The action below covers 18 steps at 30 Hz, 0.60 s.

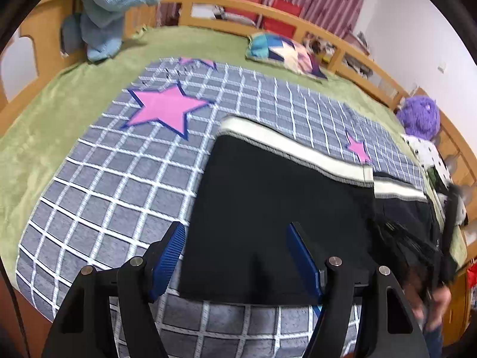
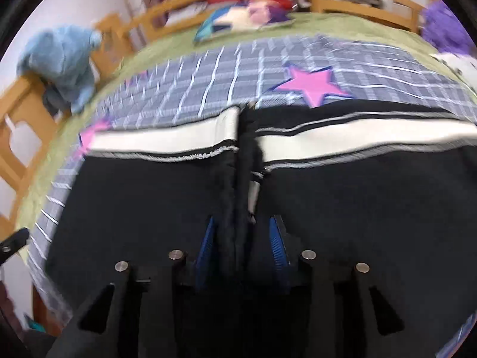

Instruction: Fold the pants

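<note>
Black pants (image 1: 262,208) with a white side stripe (image 1: 286,146) lie on a grey checked blanket (image 1: 125,179). My left gripper (image 1: 235,247) is open and empty, its blue pads just above the near end of the pants. In the right wrist view, my right gripper (image 2: 243,238) is shut on a bunched ridge of the black pants (image 2: 238,179), lifted between its blue pads. The white stripe (image 2: 167,140) runs across behind. In the left wrist view the right gripper and hand (image 1: 429,268) appear blurred at the right, holding the fabric.
The blanket has pink stars (image 1: 164,107) and covers a green bed (image 1: 59,104) with a wooden rail (image 1: 351,53). A blue cloth (image 1: 110,9) hangs on the rail at left. A colourful pillow (image 1: 283,53), a purple plush (image 1: 420,113) and a spotted garment (image 1: 429,155) lie at the far and right edges.
</note>
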{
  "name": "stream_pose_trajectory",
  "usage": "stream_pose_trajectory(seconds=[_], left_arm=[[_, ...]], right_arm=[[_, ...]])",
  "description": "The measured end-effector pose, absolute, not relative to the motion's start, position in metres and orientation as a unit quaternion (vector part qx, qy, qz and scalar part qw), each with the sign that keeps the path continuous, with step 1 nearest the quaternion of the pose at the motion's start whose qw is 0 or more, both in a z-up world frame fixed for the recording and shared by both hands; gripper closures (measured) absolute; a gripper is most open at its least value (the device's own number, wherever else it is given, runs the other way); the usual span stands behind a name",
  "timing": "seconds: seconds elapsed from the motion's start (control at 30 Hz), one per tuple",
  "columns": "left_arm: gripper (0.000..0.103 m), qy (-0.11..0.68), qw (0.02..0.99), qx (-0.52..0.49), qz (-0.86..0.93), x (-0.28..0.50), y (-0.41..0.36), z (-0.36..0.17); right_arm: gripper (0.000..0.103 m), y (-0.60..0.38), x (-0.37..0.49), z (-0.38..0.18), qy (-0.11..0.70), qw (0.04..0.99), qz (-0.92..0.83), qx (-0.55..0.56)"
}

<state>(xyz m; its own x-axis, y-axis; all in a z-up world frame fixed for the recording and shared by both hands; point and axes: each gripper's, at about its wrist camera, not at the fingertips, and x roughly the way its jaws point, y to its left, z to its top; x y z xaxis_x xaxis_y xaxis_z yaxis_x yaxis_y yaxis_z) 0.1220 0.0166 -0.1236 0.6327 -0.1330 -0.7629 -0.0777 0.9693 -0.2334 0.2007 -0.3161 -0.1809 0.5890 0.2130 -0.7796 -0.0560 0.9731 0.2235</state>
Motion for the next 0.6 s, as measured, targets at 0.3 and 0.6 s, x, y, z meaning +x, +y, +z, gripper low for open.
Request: stream_pose_trajectory(seconds=[0.3, 0.6], left_arm=[[0.035, 0.411, 0.897, -0.164, 0.000, 0.119, 0.034, -0.119], [0.035, 0.402, 0.899, -0.171, 0.013, 0.132, 0.062, -0.124]], right_arm=[[0.057, -0.314, 0.123, -0.194, 0.426, 0.898, 0.091, 0.058], [0.049, -0.397, 0.073, -0.158, 0.384, 0.920, 0.019, 0.078]])
